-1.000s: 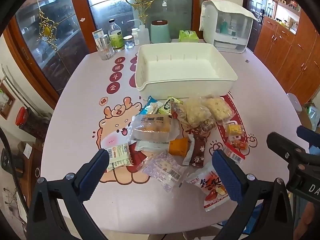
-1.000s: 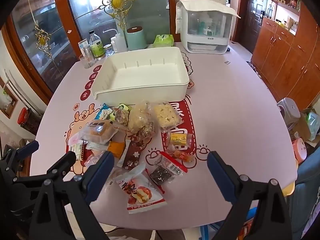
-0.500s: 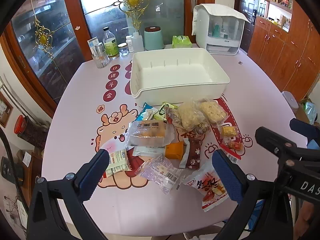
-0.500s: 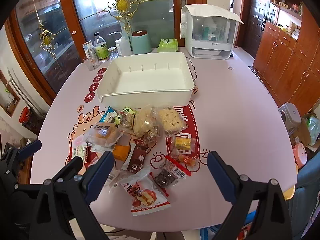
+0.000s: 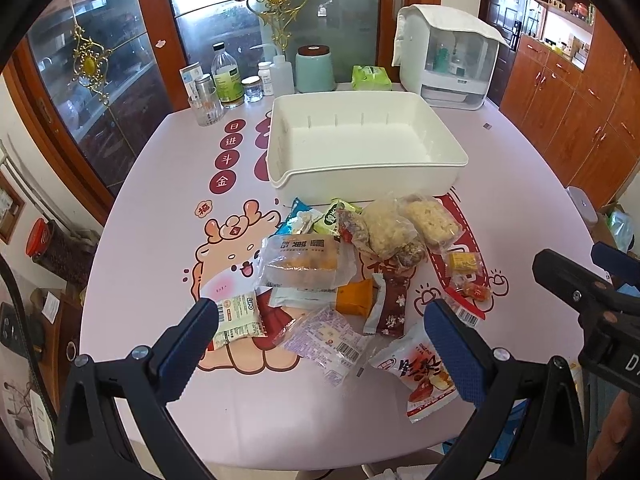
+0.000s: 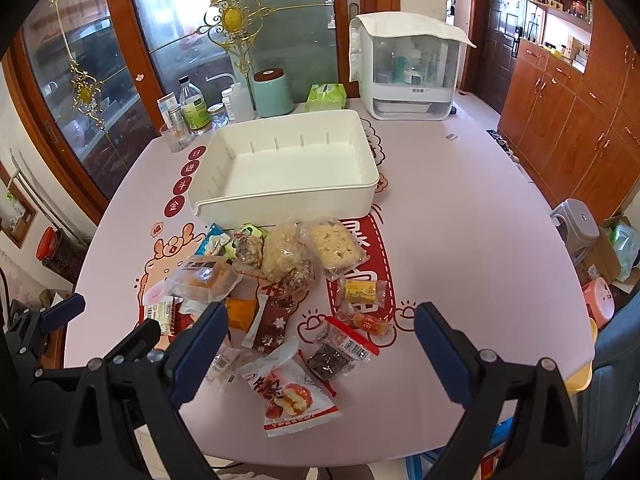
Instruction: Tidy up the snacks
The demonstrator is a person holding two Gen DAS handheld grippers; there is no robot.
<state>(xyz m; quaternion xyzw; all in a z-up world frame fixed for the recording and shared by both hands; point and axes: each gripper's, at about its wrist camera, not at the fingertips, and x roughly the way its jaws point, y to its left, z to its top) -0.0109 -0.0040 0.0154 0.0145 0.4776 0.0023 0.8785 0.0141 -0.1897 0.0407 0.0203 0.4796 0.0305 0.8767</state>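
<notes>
A pink cartoon-printed table [image 5: 140, 208] fills both views. The white bin [image 5: 362, 148] sits with its long axis across the table, spouted corner toward the near-left. Just in front of the bin lies the snack pile [image 5: 344, 268] — packets pointing every way. The left gripper [image 5: 320, 344] and right gripper [image 6: 318, 346] hover spread wide, empty. Only the right view shows the dark-snack packet [image 6: 334, 356] unobstructed.

Both views are bright and evenly lit by daylight through the frosted glass door panels [image 5: 276, 20] behind the table. The glossy pale pink tabletop [image 6: 460, 240] carries a soft sheen, and shadows under the white plastic bin [image 5: 360, 176] are faint. Fisheye distortion bends the brown wooden cabinets [image 6: 568, 120] at the frame edges, and black vignetting fills the corners. Focus is sharp at centre.
</notes>
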